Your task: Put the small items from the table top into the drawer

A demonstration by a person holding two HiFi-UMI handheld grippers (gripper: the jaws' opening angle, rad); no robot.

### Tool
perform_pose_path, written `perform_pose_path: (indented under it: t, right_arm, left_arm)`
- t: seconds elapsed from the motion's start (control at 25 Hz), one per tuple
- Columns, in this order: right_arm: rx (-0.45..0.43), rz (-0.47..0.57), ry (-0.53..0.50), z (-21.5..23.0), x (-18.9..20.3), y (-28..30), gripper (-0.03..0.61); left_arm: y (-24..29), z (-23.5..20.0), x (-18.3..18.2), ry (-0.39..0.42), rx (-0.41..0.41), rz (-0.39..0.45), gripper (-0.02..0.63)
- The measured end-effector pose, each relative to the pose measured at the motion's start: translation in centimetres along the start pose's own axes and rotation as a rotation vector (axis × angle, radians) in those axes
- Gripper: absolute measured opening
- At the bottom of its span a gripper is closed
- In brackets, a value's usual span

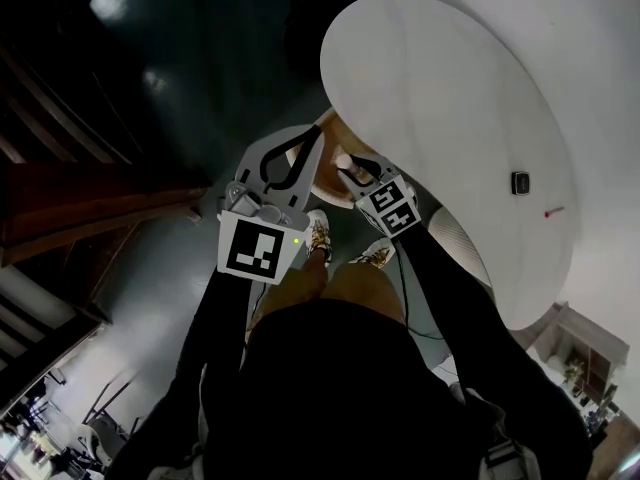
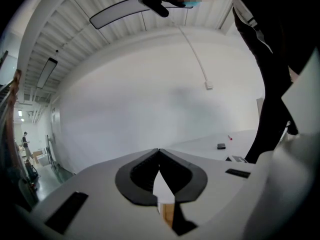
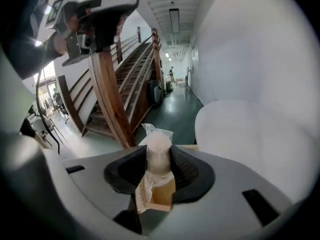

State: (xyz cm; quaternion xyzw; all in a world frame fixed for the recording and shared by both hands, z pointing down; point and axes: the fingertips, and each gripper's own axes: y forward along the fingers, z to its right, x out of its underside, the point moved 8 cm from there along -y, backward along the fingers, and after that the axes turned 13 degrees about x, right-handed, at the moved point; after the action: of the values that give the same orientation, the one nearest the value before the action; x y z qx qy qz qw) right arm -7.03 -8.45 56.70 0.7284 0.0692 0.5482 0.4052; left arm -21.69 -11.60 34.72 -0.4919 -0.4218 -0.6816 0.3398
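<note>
My right gripper (image 3: 159, 155) is shut on a small clear plastic packet (image 3: 159, 143) with something whitish inside; the packet stands up between the pads. Light wood (image 3: 159, 196), apparently the drawer, shows below the jaws. In the head view both grippers hang beside the near-left edge of the white oval table (image 1: 440, 98): the right gripper (image 1: 350, 171) by the wood (image 1: 330, 168), the left gripper (image 1: 320, 135) just left of it. The left gripper (image 2: 159, 151) is shut and holds nothing. A small black item (image 1: 520, 182) and a thin red item (image 1: 553, 211) lie on the table.
A dark wooden staircase (image 3: 117, 84) rises at the left over a dark green floor (image 1: 220, 58). The person's shoes (image 1: 319, 234) stand under the grippers. The black item (image 2: 221, 146) and the red item (image 2: 230, 138) also show far off in the left gripper view.
</note>
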Motion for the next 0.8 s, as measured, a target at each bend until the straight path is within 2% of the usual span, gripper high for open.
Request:
perform_pose_path:
  t: [0.16, 0.4, 0.8]
  right_arm:
    - [-0.007, -0.115, 0.006, -0.6, 3.4, 3.3, 0.152]
    - [0.023, -0.268, 0.091, -0.6, 6.5, 5.8, 0.158]
    - [0.038, -0.331, 0.116, -0.4, 7.3, 6.4, 0.166]
  left_arm:
    - [-0.3, -0.4, 1.4, -0.031, 0.001, -0.016, 0.015]
    - [-0.3, -1.0, 2.6, -0.058, -0.001, -0.025, 0.015]
    - [-0.2, -1.9, 3.3, -0.074, 0.01, -0.032, 0.015]
